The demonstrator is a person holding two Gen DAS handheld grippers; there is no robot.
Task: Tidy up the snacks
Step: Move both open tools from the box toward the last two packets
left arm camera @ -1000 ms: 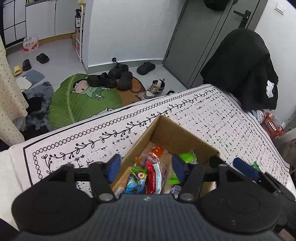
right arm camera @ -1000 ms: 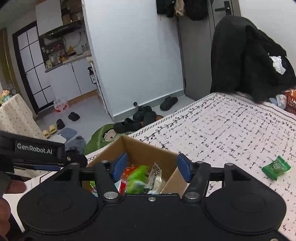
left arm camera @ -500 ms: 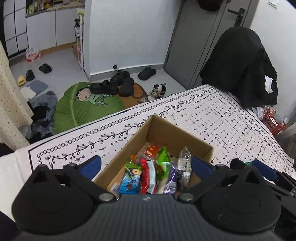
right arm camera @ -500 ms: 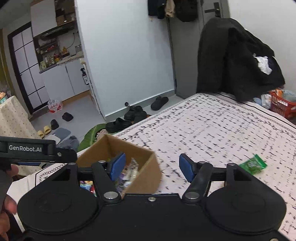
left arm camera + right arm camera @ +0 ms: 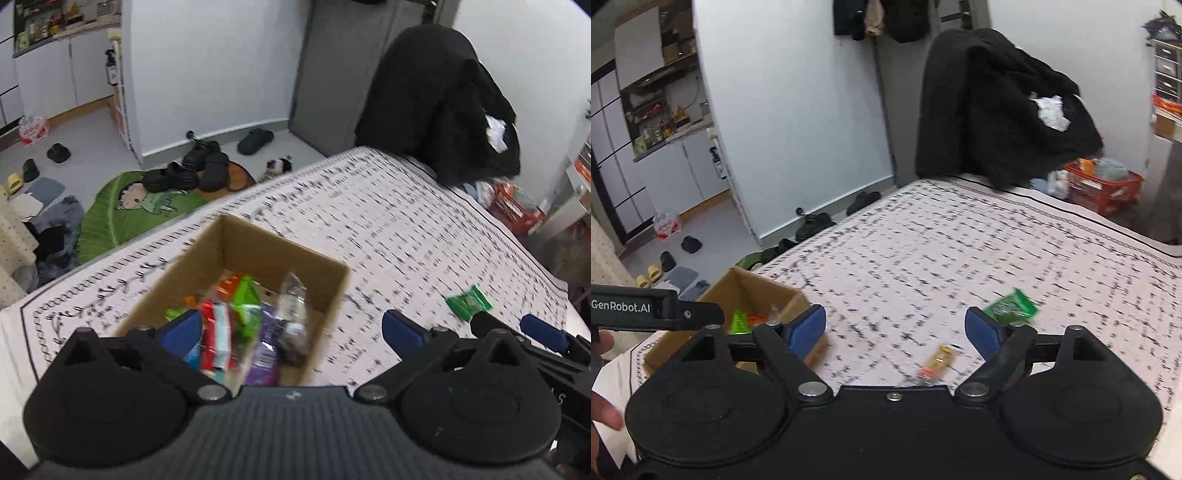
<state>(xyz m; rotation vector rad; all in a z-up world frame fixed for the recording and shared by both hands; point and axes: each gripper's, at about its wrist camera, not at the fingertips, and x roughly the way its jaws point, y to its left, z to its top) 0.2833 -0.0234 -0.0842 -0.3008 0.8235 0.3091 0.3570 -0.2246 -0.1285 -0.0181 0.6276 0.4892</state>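
Observation:
A brown cardboard box (image 5: 325, 288) holding several colourful snack packets (image 5: 243, 306) sits on the patterned tablecloth. It also shows at the left in the right wrist view (image 5: 746, 288). A green snack packet (image 5: 468, 302) lies on the cloth to the box's right; it shows in the right wrist view (image 5: 1012, 308) just beyond my right fingertip. A small orange-gold packet (image 5: 936, 363) lies between my right fingers, close below. My left gripper (image 5: 291, 332) is open and empty over the box's near right corner. My right gripper (image 5: 895, 326) is open and empty over the cloth.
A black coat (image 5: 997, 110) hangs over a chair at the table's far edge. An orange basket (image 5: 1104, 184) stands on the floor to the right. Shoes and a green mat (image 5: 147, 206) lie on the floor beyond the table's left edge.
Both grippers have opened wide and swung right. The box has shifted left in both views. A green packet and a clear packet lie in the box, and the orange-gold packet has come into view.

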